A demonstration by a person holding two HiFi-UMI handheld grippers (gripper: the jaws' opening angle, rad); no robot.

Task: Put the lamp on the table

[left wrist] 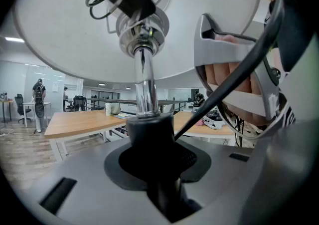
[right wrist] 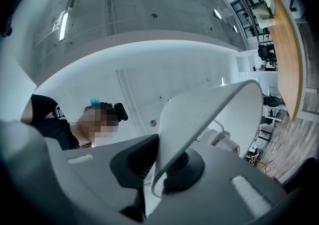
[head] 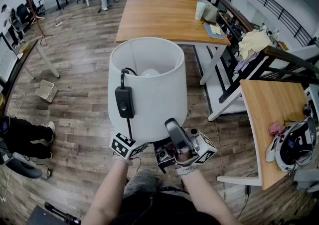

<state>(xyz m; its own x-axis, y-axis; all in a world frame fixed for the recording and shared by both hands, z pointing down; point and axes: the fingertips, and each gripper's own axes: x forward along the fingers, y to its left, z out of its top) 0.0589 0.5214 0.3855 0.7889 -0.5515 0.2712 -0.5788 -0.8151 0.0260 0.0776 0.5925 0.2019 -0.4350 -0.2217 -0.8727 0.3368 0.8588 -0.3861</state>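
You hold the lamp [head: 147,87] in the air, short of the wooden table [head: 164,19] and on your side of its near edge. Your left gripper [left wrist: 149,134] is clamped on the metal stem [left wrist: 143,87], and your right gripper [right wrist: 160,166] pinches the lower rim of the shade [right wrist: 209,114]. Let the stem grip carry the weight and use the rim pinch only to steady, since the shade looks thin. The cord with its switch [head: 124,102] hangs over the shade; lift high enough that it clears the table's edge, then lower onto bare wood.
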